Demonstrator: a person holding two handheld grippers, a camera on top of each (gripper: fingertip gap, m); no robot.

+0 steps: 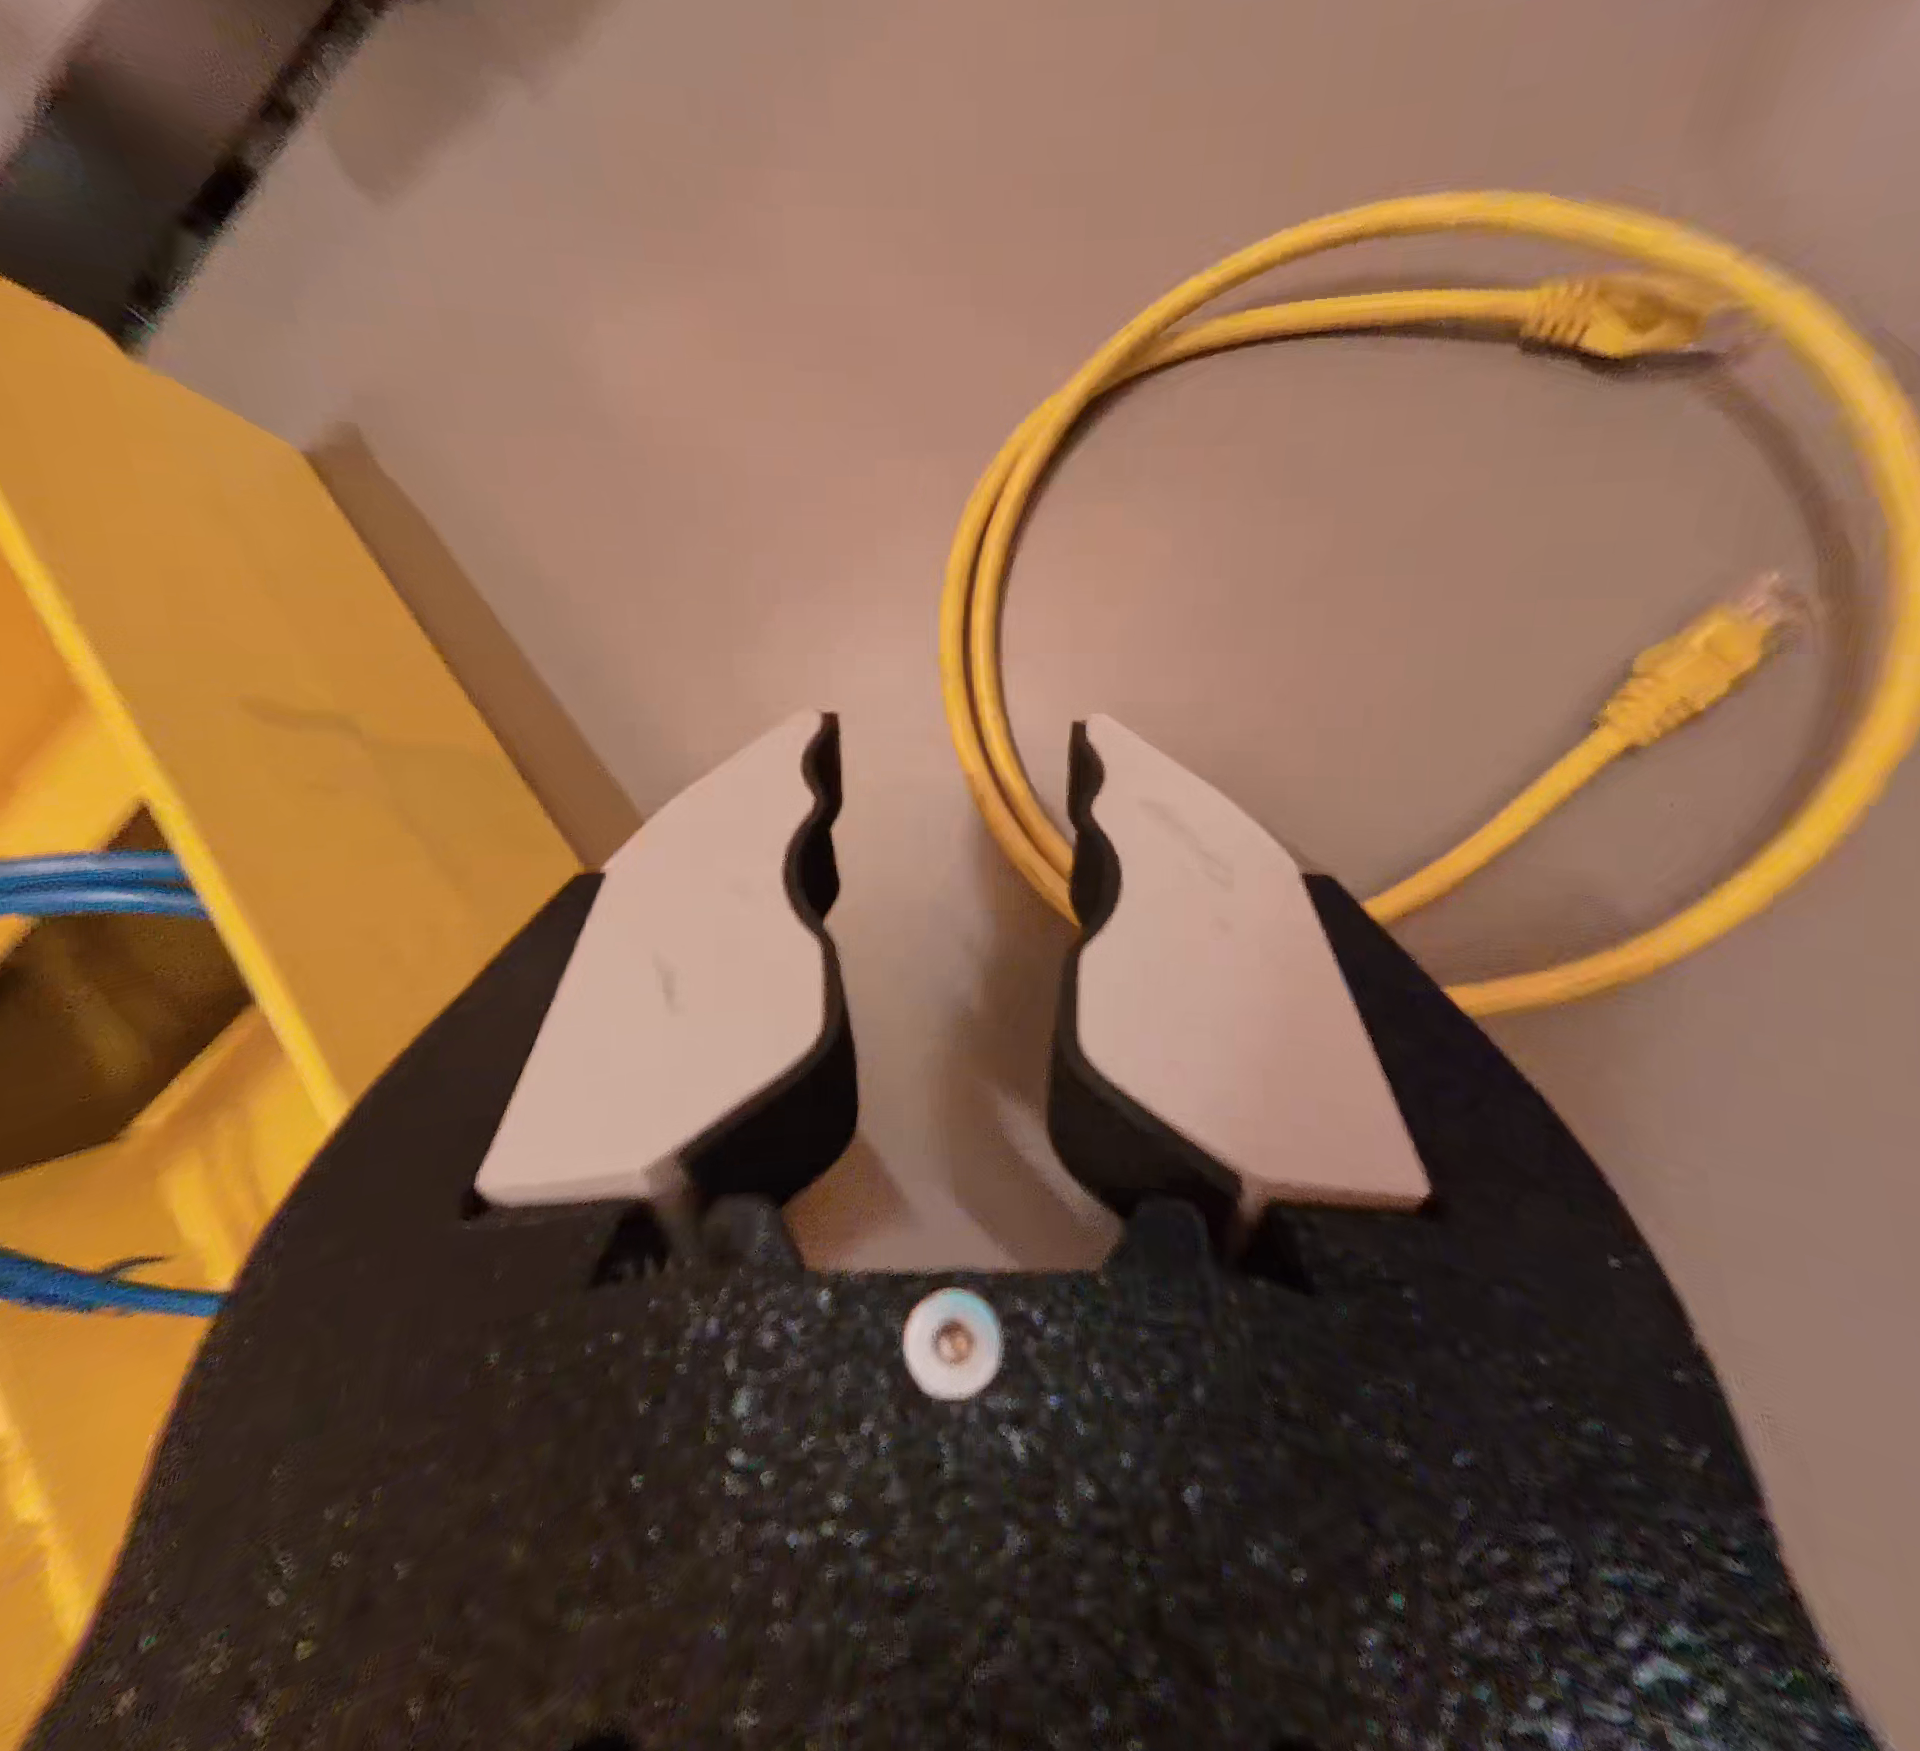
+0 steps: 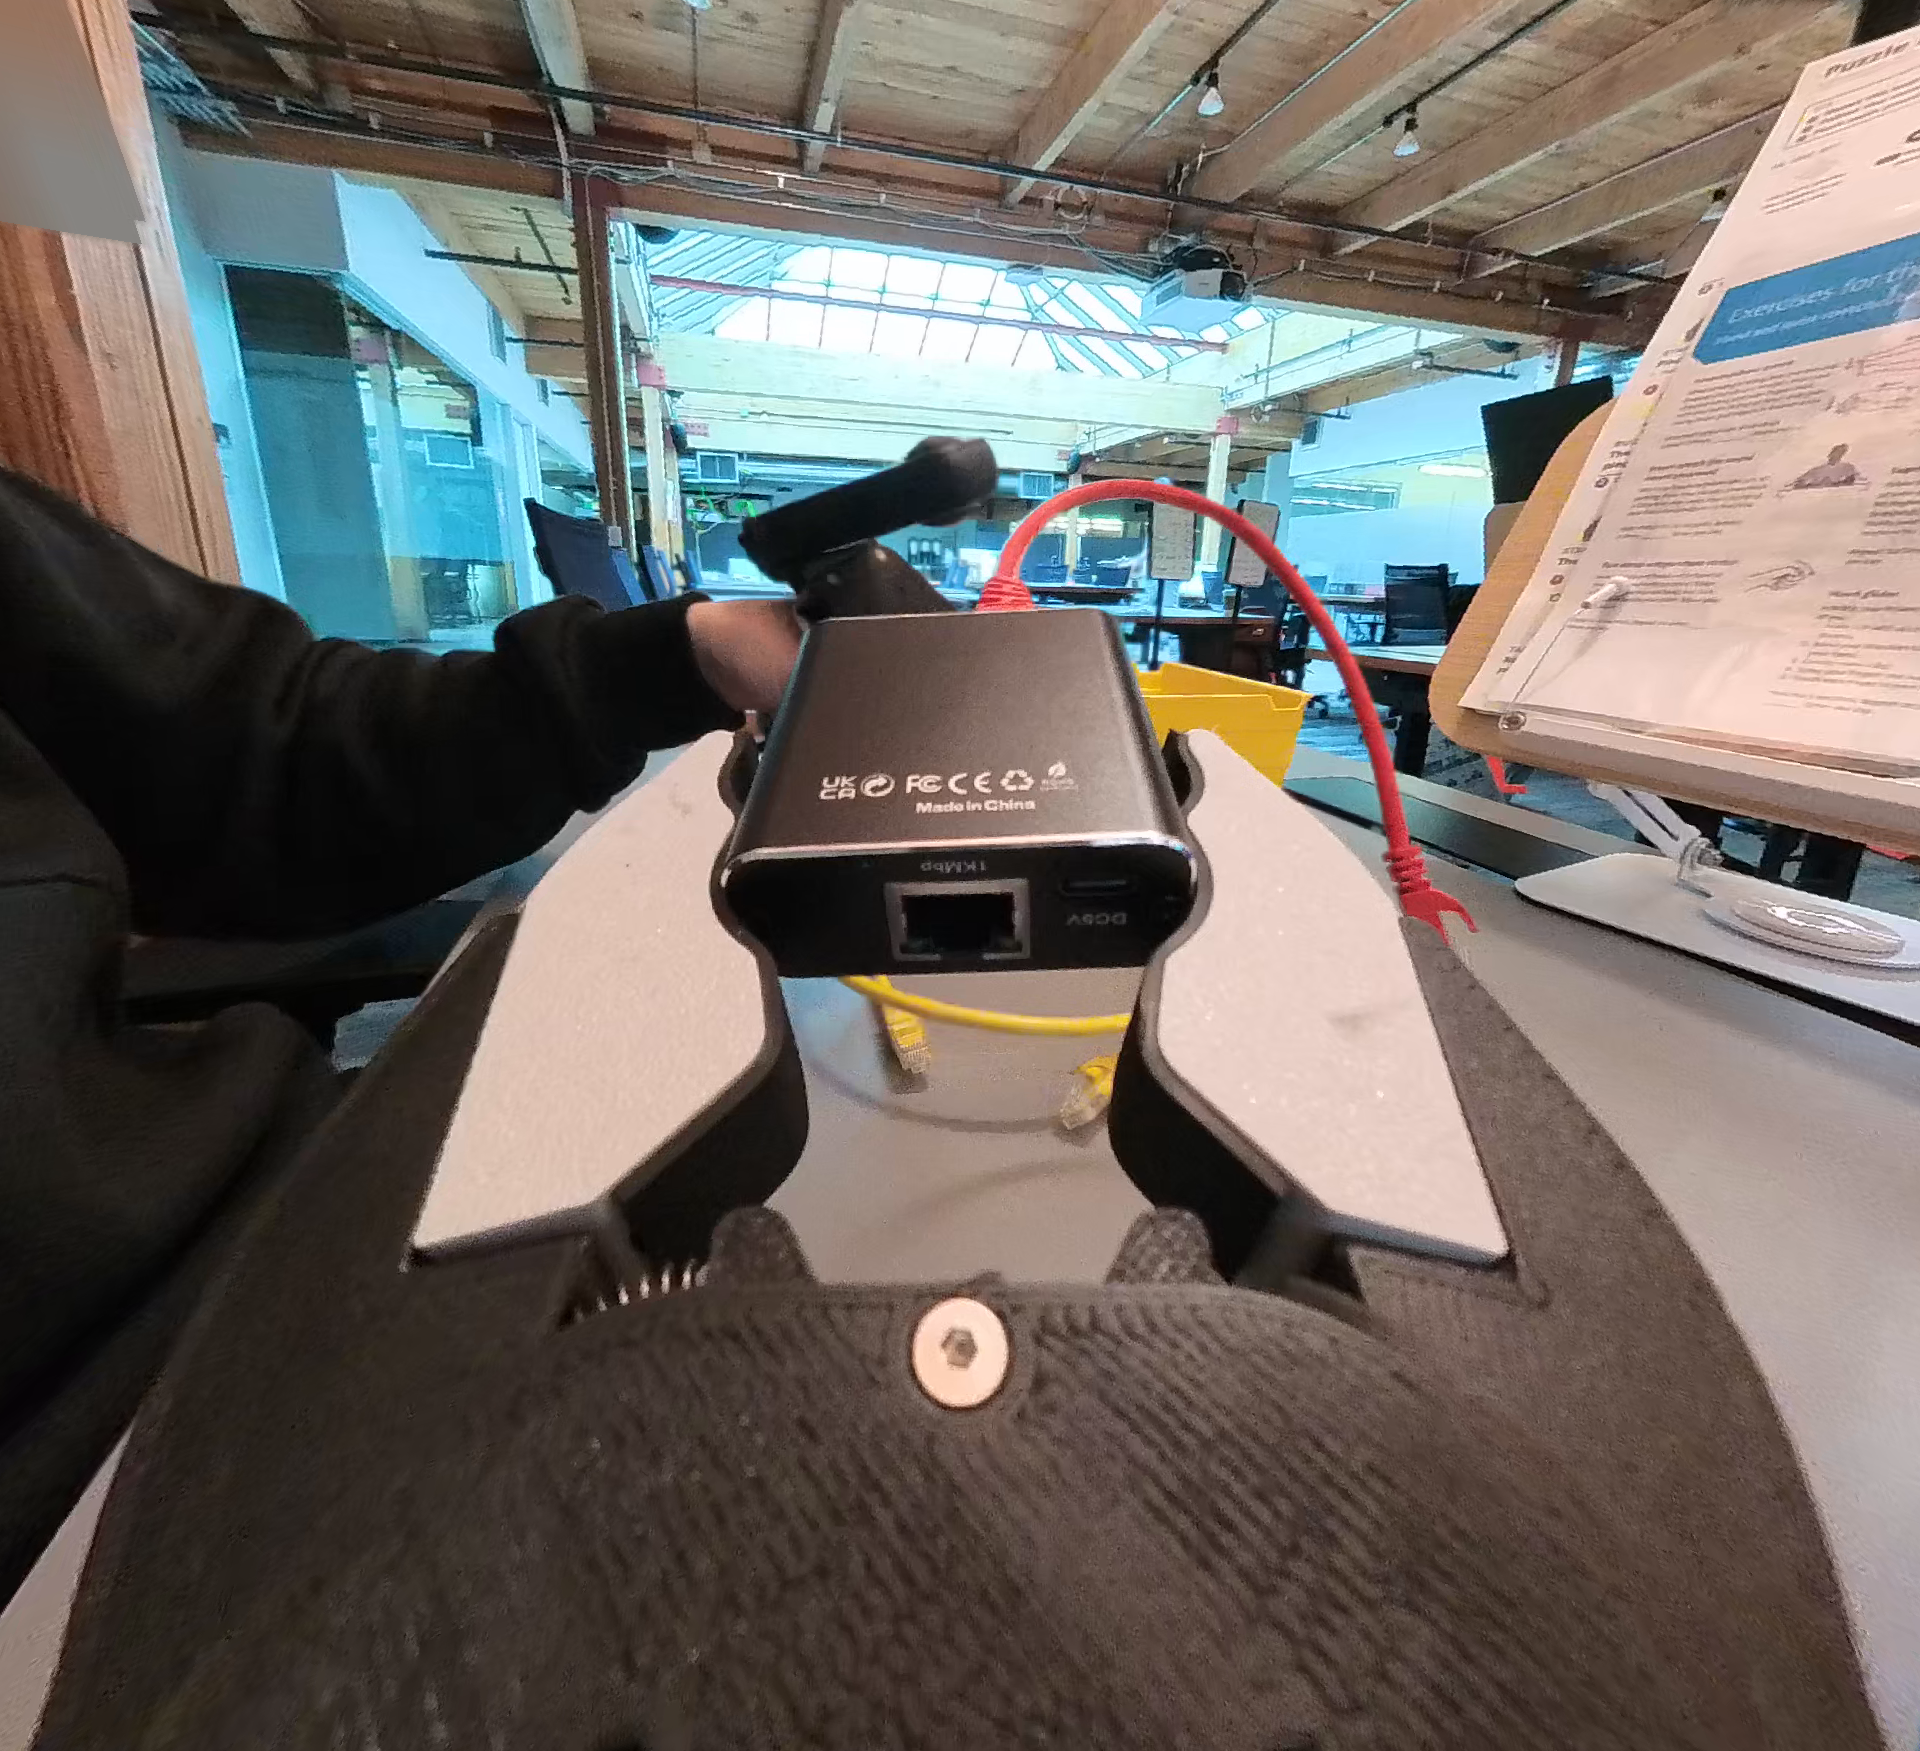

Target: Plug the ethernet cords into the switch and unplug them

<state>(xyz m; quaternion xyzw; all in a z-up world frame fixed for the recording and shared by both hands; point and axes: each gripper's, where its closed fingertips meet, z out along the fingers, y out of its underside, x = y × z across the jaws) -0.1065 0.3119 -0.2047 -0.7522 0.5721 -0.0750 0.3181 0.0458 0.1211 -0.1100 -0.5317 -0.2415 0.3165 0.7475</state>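
Note:
My right gripper [image 2: 961, 745] is shut on the black switch [image 2: 956, 766] and holds it above the table, underside up, with an empty port [image 2: 958, 917] facing the camera. A red ethernet cord [image 2: 1320, 621] is plugged into the switch's far side and arcs down to the right, its free plug [image 2: 1429, 901] hanging by my right finger. A yellow ethernet cord [image 1: 1455, 579] lies coiled on the table with both plugs free; it also shows under the switch in the right wrist view [image 2: 987, 1015]. My left gripper [image 1: 954, 725] is open and empty, just left of the yellow coil.
A yellow bin [image 1: 239, 662] holding blue cords [image 1: 94, 880] stands left of my left gripper; it shows behind the switch in the right wrist view [image 2: 1226, 714]. A person's black sleeve [image 2: 364, 745] reaches in from the left. A document stand [image 2: 1714, 506] rises at the right.

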